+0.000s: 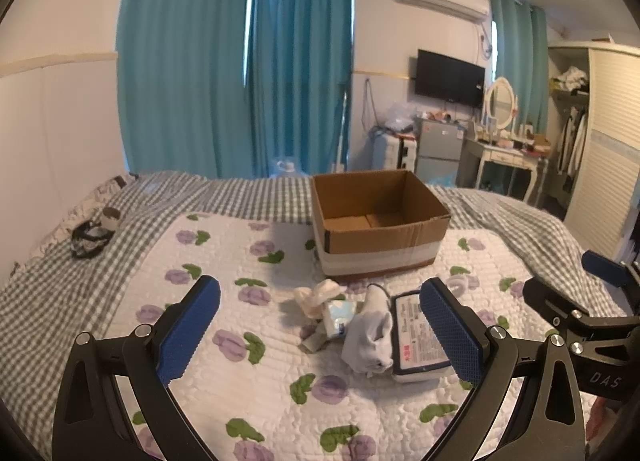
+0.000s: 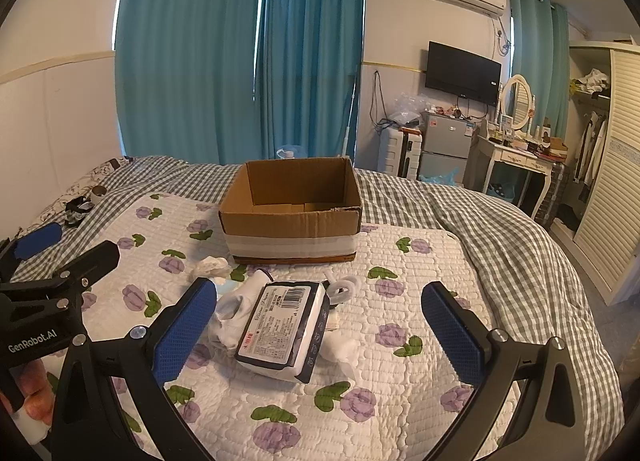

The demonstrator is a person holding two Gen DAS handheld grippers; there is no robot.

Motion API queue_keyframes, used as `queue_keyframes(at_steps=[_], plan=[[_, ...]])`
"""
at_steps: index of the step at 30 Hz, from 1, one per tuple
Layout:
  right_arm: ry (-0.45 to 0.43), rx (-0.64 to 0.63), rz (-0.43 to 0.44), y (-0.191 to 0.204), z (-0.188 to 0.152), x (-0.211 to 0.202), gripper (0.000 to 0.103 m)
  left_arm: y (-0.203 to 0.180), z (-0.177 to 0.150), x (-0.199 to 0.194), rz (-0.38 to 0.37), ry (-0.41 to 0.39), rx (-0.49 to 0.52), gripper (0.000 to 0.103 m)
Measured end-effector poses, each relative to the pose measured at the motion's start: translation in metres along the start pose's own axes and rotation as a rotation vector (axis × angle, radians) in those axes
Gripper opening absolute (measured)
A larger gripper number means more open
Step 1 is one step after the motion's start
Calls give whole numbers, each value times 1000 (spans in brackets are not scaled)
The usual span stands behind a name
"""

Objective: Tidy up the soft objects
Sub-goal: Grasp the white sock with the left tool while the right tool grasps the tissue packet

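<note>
A pile of soft things lies on the flowered quilt [image 1: 248, 393] in front of an open, empty cardboard box [image 1: 376, 221] [image 2: 292, 209]. It holds a white sock [image 1: 370, 337] [image 2: 230, 311], a wrapped tissue pack [image 1: 418, 337] [image 2: 282, 331], a small blue-white packet [image 1: 340, 313] and a crumpled cream cloth [image 1: 316, 295] [image 2: 210, 265]. My left gripper [image 1: 320, 337] is open and empty, hovering just short of the pile. My right gripper [image 2: 320, 333] is open and empty, its fingers either side of the tissue pack but above it.
A white looped item [image 2: 344, 285] lies right of the tissue pack. A black strap and small cup [image 1: 96, 233] sit on the grey checked bedding at far left. Each gripper shows at the edge of the other's view. Teal curtains, a fridge and a dressing table stand beyond the bed.
</note>
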State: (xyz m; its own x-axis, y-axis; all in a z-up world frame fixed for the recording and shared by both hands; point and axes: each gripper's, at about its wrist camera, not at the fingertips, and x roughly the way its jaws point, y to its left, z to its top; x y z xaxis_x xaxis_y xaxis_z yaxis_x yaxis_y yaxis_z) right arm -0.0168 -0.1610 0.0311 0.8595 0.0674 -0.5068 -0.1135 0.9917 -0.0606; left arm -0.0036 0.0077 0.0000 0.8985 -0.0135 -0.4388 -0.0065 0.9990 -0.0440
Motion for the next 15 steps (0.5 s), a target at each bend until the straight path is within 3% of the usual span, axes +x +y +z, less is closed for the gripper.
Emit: queue_keyframes(at_steps=[6, 15], plan=[[25, -7, 18, 3, -2, 8, 103, 5, -3, 8, 9, 25, -3, 102], [175, -48, 87, 23, -31, 74, 102, 28, -29, 60, 41, 175, -59, 101]])
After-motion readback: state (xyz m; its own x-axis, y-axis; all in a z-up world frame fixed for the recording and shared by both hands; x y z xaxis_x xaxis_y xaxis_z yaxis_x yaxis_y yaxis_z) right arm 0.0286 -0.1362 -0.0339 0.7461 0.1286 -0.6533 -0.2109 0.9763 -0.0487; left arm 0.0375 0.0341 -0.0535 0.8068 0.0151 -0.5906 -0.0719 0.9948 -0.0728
